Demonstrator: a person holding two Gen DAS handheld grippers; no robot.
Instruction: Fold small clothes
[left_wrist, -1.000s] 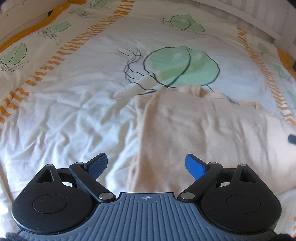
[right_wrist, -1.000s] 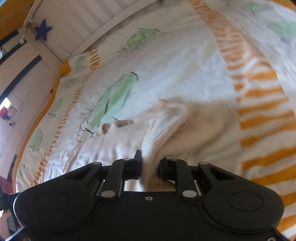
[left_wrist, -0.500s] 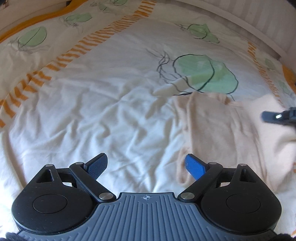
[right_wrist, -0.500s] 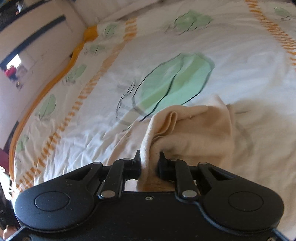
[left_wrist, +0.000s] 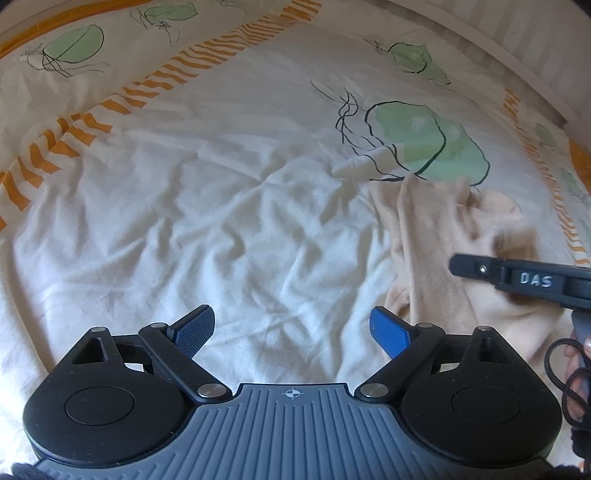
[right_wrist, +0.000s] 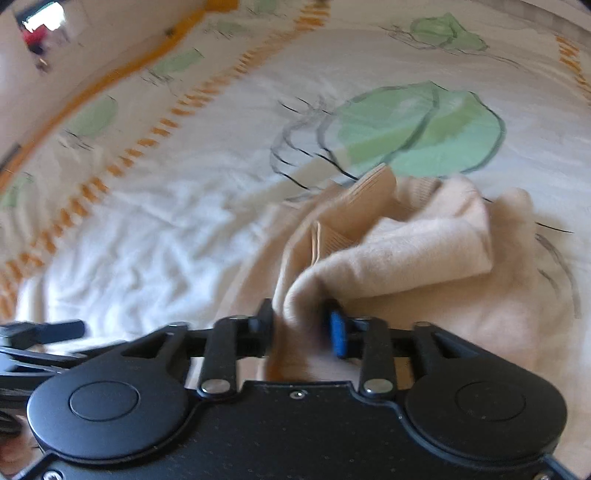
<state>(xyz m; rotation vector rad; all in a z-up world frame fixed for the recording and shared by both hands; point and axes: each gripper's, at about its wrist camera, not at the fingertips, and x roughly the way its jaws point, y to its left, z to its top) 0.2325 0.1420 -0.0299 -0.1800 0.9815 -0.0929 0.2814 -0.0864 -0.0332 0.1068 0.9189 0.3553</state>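
Observation:
A small beige garment (left_wrist: 436, 236) lies on the white bedspread (left_wrist: 207, 206), partly folded over on itself. My left gripper (left_wrist: 291, 328) is open and empty, low over bare bedspread to the left of the garment. My right gripper (right_wrist: 301, 326) is shut on a bunched fold of the beige garment (right_wrist: 388, 251) and holds it over the rest of the cloth. The right gripper also shows in the left wrist view (left_wrist: 517, 278) at the right edge, above the garment.
The bedspread has green leaf prints (left_wrist: 424, 144) and an orange striped border (left_wrist: 110, 103). A pale wall or bed rail (left_wrist: 517, 40) runs along the far right. A black cable (left_wrist: 565, 384) hangs at the right edge.
The right gripper has carried the pinched edge of the garment leftward over the rest, folding it. The left gripper has drifted left, away from the garment, still open.

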